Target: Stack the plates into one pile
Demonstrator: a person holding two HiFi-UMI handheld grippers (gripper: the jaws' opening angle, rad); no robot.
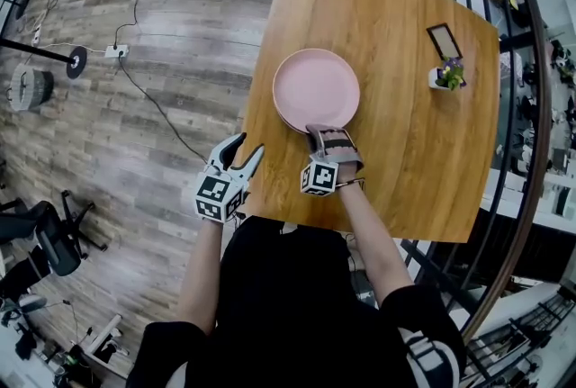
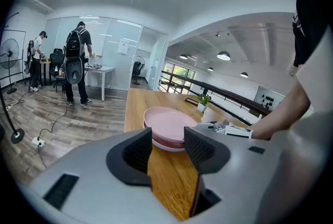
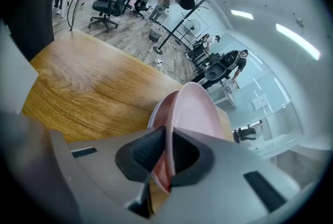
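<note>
Pink plates (image 1: 316,89) sit piled near the left edge of the bench (image 1: 405,161). The right hand-held gripper (image 1: 328,134) is clamped on the top plate's near rim. Released off-centre, it could slide toward that edge. Left hand-held gripper (image 1: 249,146) hangs open and empty beyond the edge. Bare wood stretches rightward to a small plant (image 1: 449,73).

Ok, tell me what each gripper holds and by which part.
Right gripper grips the round pink plate by its near rim; left gripper holds nothing.
</note>
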